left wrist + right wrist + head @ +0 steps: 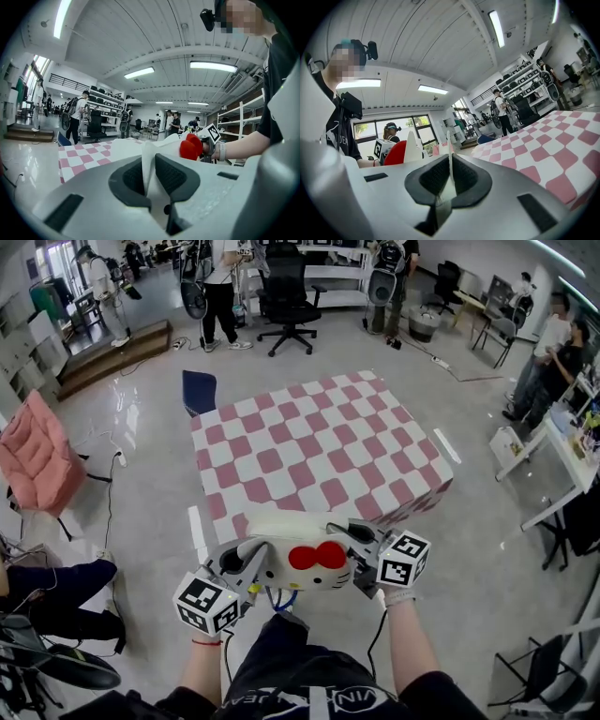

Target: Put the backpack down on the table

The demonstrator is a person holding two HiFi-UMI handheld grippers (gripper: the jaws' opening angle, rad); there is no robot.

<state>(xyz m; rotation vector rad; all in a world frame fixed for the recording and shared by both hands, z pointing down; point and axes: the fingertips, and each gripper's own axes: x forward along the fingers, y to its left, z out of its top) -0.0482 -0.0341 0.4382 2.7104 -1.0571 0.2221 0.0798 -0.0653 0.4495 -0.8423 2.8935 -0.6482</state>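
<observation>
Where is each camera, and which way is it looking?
Head view: on the person's head, looking down at the table, the backpack and both arms.
Left gripper view: on the left gripper, facing right across the backpack; its fingers pinch white fabric.
Right gripper view: on the right gripper, facing left; its fingers pinch a white edge.
Shared: both gripper views show the red bow and table.

pink chair [36, 456] at left, black office chair [286, 292] far back, white desk [561, 460] right.
</observation>
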